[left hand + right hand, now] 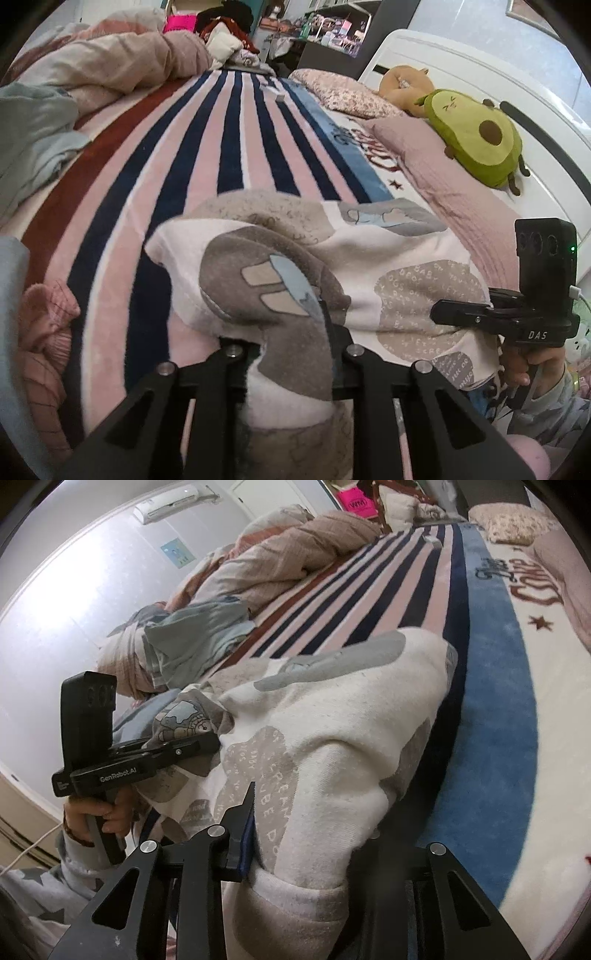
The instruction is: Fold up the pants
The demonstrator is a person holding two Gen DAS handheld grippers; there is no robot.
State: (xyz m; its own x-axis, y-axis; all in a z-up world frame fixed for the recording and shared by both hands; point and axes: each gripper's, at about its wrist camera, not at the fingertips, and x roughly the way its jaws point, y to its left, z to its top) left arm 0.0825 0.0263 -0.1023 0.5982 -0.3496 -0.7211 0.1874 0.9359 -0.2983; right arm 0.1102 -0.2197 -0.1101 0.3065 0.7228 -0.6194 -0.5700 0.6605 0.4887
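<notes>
Gripping pants [280,266], both grippers [291,332] [295,834] seemingly clamp edges.

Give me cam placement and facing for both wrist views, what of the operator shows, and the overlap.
Left wrist: sits on the left gripper, looks along its fingers over the pants down the striped blanket toward the avocado plush; shows the right gripper and its hand.
Right wrist: sits on the right gripper, faces across the pants toward the wall and air conditioner; shows the left gripper and its hand.
Shared: pants, striped blanket, each other's gripper.
</notes>
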